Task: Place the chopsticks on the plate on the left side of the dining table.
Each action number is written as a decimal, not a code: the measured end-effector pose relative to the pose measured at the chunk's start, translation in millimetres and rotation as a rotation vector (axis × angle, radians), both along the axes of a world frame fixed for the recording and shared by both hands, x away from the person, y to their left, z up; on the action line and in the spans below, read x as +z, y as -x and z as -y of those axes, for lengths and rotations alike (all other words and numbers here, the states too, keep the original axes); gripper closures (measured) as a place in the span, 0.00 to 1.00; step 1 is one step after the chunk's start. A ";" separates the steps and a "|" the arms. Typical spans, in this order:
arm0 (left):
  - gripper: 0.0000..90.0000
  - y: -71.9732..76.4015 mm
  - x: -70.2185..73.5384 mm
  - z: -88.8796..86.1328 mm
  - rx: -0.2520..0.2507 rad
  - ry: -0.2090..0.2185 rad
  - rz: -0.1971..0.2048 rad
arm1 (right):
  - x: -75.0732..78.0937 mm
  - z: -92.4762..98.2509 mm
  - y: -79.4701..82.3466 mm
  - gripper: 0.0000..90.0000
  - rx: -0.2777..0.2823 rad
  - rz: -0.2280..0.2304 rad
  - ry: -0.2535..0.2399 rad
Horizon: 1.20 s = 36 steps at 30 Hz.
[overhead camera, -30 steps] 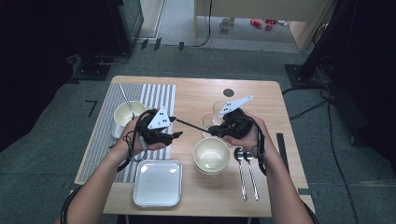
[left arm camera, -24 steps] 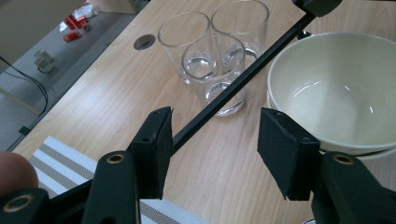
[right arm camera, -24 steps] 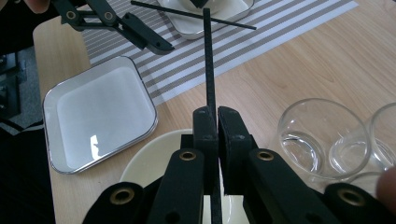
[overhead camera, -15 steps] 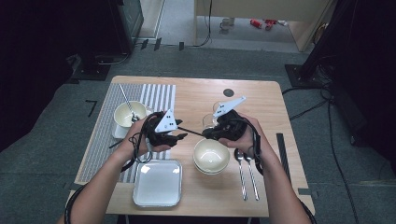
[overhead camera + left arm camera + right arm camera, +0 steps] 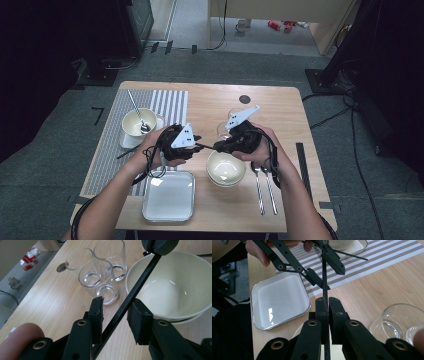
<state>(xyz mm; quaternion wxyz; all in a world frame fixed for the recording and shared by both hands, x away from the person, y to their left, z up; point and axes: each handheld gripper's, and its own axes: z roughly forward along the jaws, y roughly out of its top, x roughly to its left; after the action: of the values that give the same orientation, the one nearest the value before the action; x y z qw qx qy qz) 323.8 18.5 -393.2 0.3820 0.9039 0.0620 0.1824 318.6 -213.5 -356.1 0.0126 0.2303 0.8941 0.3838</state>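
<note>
The jaws of the right gripper [image 5: 328, 305] were clamped on a thin black chopstick [image 5: 130, 298], held above the surface at the cream bowl's [image 5: 172, 287] ten o'clock. The left gripper [image 5: 117, 312] jaws had just been closing, the chopstick between them, untouched.

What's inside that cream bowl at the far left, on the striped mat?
A metal spoon leans in the cream bowl, handle sticking up over the far rim. Whether it holds food cannot be told.
</note>
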 end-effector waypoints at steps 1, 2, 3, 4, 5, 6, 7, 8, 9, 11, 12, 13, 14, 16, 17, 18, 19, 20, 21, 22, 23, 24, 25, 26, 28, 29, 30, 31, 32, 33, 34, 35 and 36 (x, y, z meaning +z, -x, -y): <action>0.76 0.4 -0.6 0.2 -0.003 -0.002 -0.002 | -0.3 0.1 -0.1 0.97 0.002 -0.001 -0.002; 0.77 0.8 -1.0 0.2 -0.007 -0.007 0.004 | -0.4 0.3 0.2 0.97 -0.001 -0.004 -0.001; 0.78 1.4 -1.4 0.1 -0.013 -0.009 0.012 | -0.7 0.5 0.1 0.97 0.003 -0.003 -0.002; 0.79 2.2 -1.8 0.1 -0.020 -0.014 0.018 | -0.9 0.6 0.1 0.97 0.003 -0.003 -0.003; 0.80 3.3 -2.1 0.1 -0.033 -0.025 0.030 | -1.0 0.8 0.1 0.97 0.001 -0.006 -0.003; 0.82 5.0 -2.5 0.1 -0.045 -0.034 0.045 | -1.5 0.8 -0.2 0.97 0.004 -0.002 -0.002; 0.83 6.5 -2.8 0.0 -0.063 -0.045 0.056 | -1.9 0.7 0.0 0.97 0.006 0.003 0.000; 0.87 7.8 -2.9 -0.1 -0.081 -0.061 0.055 | -2.0 1.1 0.0 0.96 0.001 0.007 0.002; 0.89 9.2 -3.0 0.1 -0.095 -0.070 0.057 | -1.9 1.8 -0.7 0.96 -0.009 0.006 0.002; 0.96 11.4 -3.6 0.3 -0.112 -0.076 0.038 | -2.0 3.9 -0.8 0.99 -0.012 0.019 -0.015; 0.96 10.9 -3.7 -0.2 -0.098 -0.074 0.038 | -1.4 5.1 -1.0 0.98 -0.034 0.021 -0.029; 0.97 10.0 -4.0 -2.1 -0.102 -0.074 0.028 | -0.9 7.6 -2.4 0.97 -0.055 0.011 -0.051; 0.97 9.6 -4.7 -3.4 -0.108 -0.069 0.022 | -0.3 10.9 -3.4 0.95 -0.072 0.014 -0.075; 0.97 7.8 -6.8 -6.1 -0.085 -0.073 0.010 | 0.4 14.6 -4.3 0.94 -0.096 0.023 -0.092; 0.97 6.7 -7.6 -8.1 -0.077 -0.079 0.008 | 0.5 16.4 -4.3 0.93 -0.105 0.028 -0.088; 0.97 5.4 -8.2 -10.4 -0.066 -0.074 0.000 | 0.5 18.0 -4.2 0.93 -0.111 0.031 -0.089; 0.97 3.9 -8.4 -13.0 -0.056 -0.071 -0.008 | 0.5 19.9 -3.9 0.93 -0.119 0.030 -0.092; 0.97 2.6 -8.5 -15.8 -0.046 -0.075 -0.008 | 0.3 21.8 -3.7 0.93 -0.124 0.029 -0.096; 0.97 1.3 -8.9 -18.4 -0.034 -0.069 -0.015 | 0.0 23.6 -3.5 0.92 -0.126 0.028 -0.099; 0.97 0.1 -9.3 -21.3 -0.020 -0.064 -0.020 | -0.4 25.4 -3.2 0.90 -0.132 0.026 -0.099; 0.97 -1.5 -9.5 -24.2 -0.006 -0.062 -0.020 | -1.0 27.2 -2.8 0.88 -0.146 0.025 -0.101; 0.97 -2.9 -9.9 -27.2 0.011 -0.058 -0.022 | -2.0 29.1 -2.5 0.84 -0.161 0.028 -0.105; 0.97 -4.2 -10.5 -30.2 0.025 -0.052 -0.030 | -2.6 31.1 -1.4 0.80 -0.189 0.024 -0.105; 0.97 -5.3 -11.2 -33.2 0.037 -0.051 -0.035 | -3.6 33.3 -0.9 0.78 -0.219 0.021 -0.106; 0.97 -7.6 -13.7 -39.2 0.060 -0.045 -0.052 | -5.6 37.4 -0.4 0.72 -0.256 0.020 -0.113; 0.97 -8.6 -15.2 -42.2 0.068 -0.045 -0.057 | -6.8 39.2 0.0 0.69 -0.266 0.021 -0.114; 0.97 -9.4 -16.6 -45.1 0.079 -0.042 -0.065 | -8.2 40.7 0.1 0.66 -0.276 0.020 -0.113; 0.97 -10.4 -17.9 -48.3 0.086 -0.043 -0.068 | -9.5 42.2 0.2 0.64 -0.287 0.018 -0.109; 0.97 -11.3 -19.2 -52.3 0.099 -0.040 -0.073 | -10.7 43.6 0.8 0.62 -0.296 0.013 -0.112; 0.97 -11.9 -20.0 -54.8 0.105 -0.035 -0.078 | -11.9 45.5 1.2 0.58 -0.301 0.008 -0.117; 0.97 -13.0 -21.4 -58.6 0.117 -0.031 -0.086 | -12.4 46.5 1.7 0.55 -0.305 0.006 -0.121; 0.97 -13.7 -22.1 -61.0 0.126 -0.031 -0.088 | -12.9 48.0 2.8 0.52 -0.316 -0.005 -0.127; 0.97 -14.7 -23.1 -64.1 0.136 -0.027 -0.093 | -13.1 48.8 3.5 0.50 -0.319 -0.011 -0.133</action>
<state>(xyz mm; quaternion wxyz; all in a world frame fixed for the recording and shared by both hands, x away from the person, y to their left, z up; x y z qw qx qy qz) 338.5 82.6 -416.3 0.3533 0.9100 0.1385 0.1668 315.1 -262.2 -369.2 0.0532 0.3719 0.8188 0.4341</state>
